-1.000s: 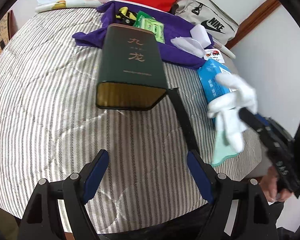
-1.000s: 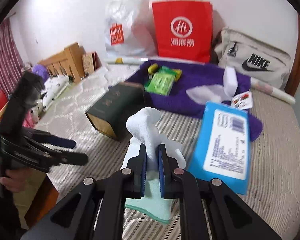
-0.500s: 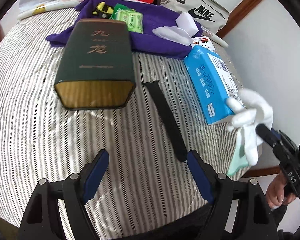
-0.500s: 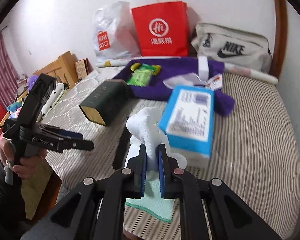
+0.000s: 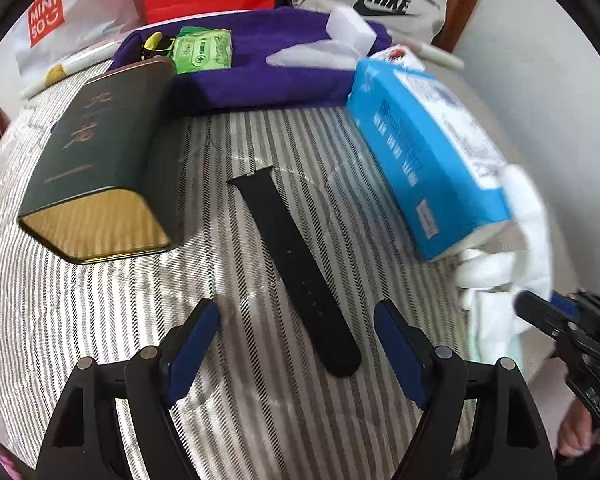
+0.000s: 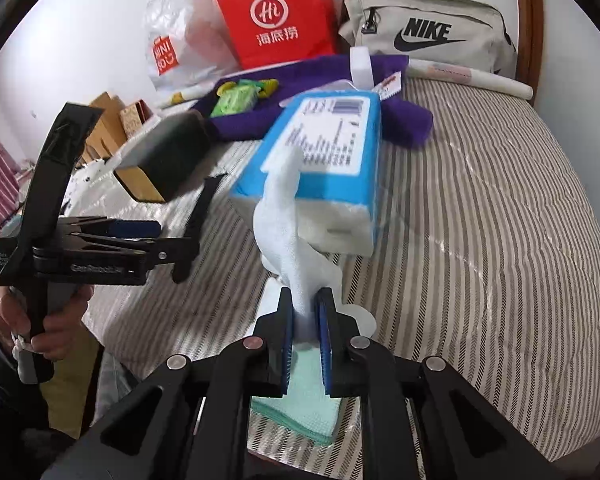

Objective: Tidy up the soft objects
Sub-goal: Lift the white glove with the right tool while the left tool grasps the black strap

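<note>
My right gripper (image 6: 305,300) is shut on a white-and-mint cloth (image 6: 288,236) and holds it above the bed's near edge, just in front of a blue tissue pack (image 6: 324,148). The cloth (image 5: 512,256) and the right gripper (image 5: 540,312) also show at the right of the left wrist view. My left gripper (image 5: 296,322) is open and empty, low over a black watch strap (image 5: 296,264) that lies on the striped bedspread (image 5: 100,320). A purple towel (image 5: 260,76) lies further back.
A dark green tin box (image 5: 100,164) lies left of the strap. A green wipes pack (image 5: 202,50) and a white sponge (image 5: 350,28) rest on the towel. A red bag (image 6: 276,12), a Miniso bag (image 6: 172,44) and a Nike pouch (image 6: 428,32) stand against the wall.
My left gripper has moved down and towards the black strap. My right gripper has carried the cloth back towards the bed's near edge, past the tissue pack.
</note>
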Tool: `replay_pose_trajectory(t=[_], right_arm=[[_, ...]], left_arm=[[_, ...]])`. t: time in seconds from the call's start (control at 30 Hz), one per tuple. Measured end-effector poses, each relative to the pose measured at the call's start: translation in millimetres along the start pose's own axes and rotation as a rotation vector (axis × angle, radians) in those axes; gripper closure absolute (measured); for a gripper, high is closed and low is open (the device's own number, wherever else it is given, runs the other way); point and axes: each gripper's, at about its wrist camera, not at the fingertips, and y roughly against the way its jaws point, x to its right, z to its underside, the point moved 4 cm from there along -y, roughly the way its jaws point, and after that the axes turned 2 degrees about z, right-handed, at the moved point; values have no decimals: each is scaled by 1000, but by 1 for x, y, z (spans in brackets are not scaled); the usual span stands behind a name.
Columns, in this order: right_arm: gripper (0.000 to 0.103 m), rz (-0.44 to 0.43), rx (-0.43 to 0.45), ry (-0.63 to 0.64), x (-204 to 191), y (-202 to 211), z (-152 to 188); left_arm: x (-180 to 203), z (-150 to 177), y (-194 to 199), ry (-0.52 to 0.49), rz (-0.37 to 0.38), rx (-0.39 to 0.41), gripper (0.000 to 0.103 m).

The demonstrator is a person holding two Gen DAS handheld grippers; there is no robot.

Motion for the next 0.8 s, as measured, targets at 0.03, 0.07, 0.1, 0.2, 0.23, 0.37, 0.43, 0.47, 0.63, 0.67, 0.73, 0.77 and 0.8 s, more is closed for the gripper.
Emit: replay_pose_trajectory(t=[0.03,0.07,0.1,0.2,0.23,0.37,0.43,0.47,0.63,0.67,0.73,0.77,0.8], right_arm=[[90,5,-1,5,0,-1,2],[90,7,-2,8,1,-2,3],[88,5,-8,2,2,-3,5],[77,-18,-14,-26,7,-6,6],[73,-21,-16,-33,9,-7,6],[50,-28,-18,-73,15,-10,6],[49,-41,-18,-88,17,-12,7],[43,-43,-19,-95,18,-14,8],[36,-55,7,-109,15,-24,6],[36,-52,11,-102,14,-26,5],[35,-37,23,-88,11,-28,3],[35,-31,28,-80,9,-29,2],[34,-28,33,-79,9,-29,1]], left_arm=[[3,0,-1,-13,-27,15,24],[6,0,-4,-38,-59,17,24],[8,0,-6,-59,-84,20,23],[6,1,-5,-75,-93,36,22],[3,2,-4,-78,-90,40,21],[-19,12,4,-72,-108,38,20],[-23,12,4,-85,-105,35,19],[-22,10,3,-93,-101,34,19],[-18,0,-3,-87,-105,51,20],[-16,-4,-5,-92,-105,60,21],[-12,-9,-7,-101,-96,74,31],[-9,-11,-7,-109,-87,82,34],[-6,-12,-8,-123,-82,91,40]])
